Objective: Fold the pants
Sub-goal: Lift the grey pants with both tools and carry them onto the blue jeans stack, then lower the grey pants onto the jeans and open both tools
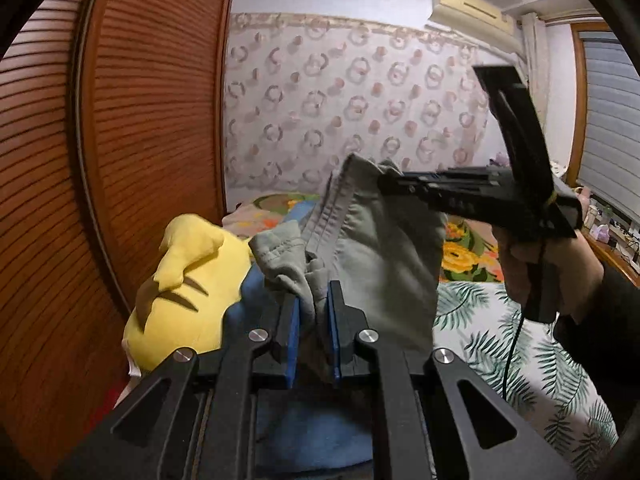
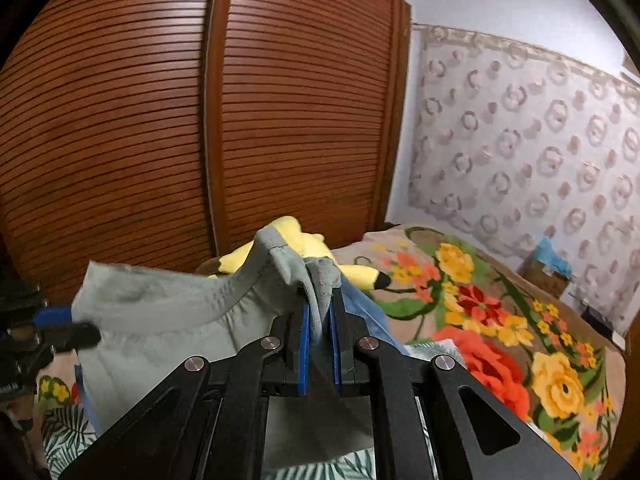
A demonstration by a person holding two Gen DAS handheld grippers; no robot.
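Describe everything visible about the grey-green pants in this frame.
The pants are a soft grey-green woven fabric with a stitched, gathered waistband and double-stitched seams. They are lifted off the bed, held up by both claws and hanging slack between them. The left claw is shut on a bunched bit of edge; the right claw pinches another bunched part. The cloth is creased and not yet folded, and its lower part falls out of view. Behind it lies a yellow plush toy.

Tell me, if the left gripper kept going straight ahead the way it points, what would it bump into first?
Probably the yellow plush. The left gripper, shut on the grey pants, points over the bed with the plush close ahead, slightly left. Past it stands the patterned wall. Depth is uncertain.
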